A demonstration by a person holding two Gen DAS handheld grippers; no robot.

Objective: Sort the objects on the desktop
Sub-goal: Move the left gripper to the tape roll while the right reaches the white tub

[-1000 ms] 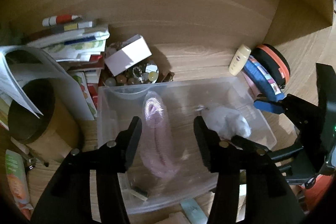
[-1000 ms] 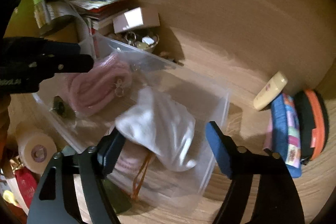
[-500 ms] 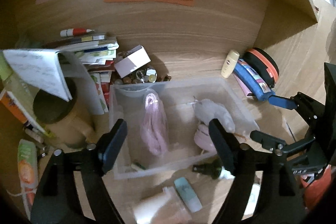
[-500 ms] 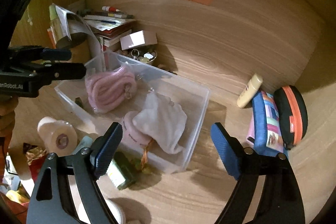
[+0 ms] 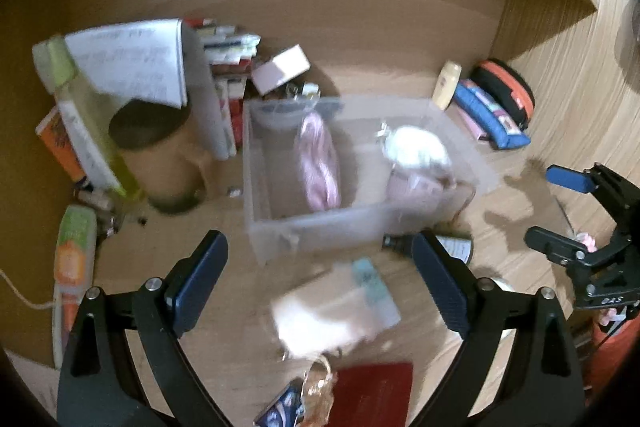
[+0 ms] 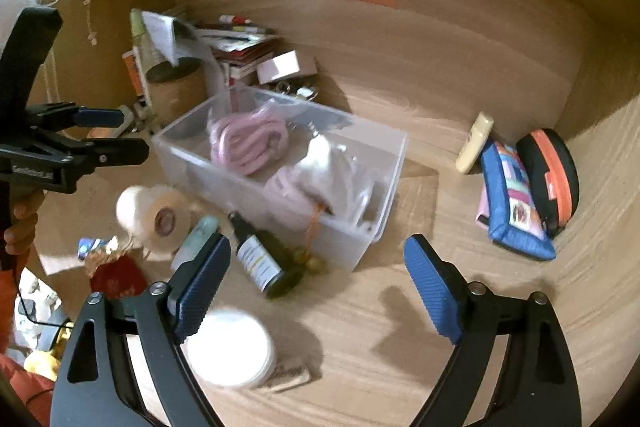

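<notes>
**Between picks: both grippers empty above the sorting bin**

Plainly, the clear plastic bin is the hub of the sorting. It sits on the wooden desk, in front of a stack of books and a small white box. Inside lie a pink coiled cord toward the far side and a white cloth pouch over a second pink item nearer the front.

Around the bin, loose things wait. Just beside its near wall lies a dark green spray bottle on its side; to the left of that are a roll of tape and a pale tube. A white round jar sits close under the right gripper's left finger. Well apart to the right are a cream bottle, a blue patterned pouch and a black-and-orange case.

The step in hand looks like the gap between placements — choosing the next item. The next move probably calls for dropping onto one of the near objects, likely the spray bottle, with the fingers straddling its narrow width.

The right gripper hangs above the desk in front of the bin, fingers spread wide, holding nothing. The left gripper is likewise spread and empty — raised over a blurred white packet in front of the bin.
</notes>
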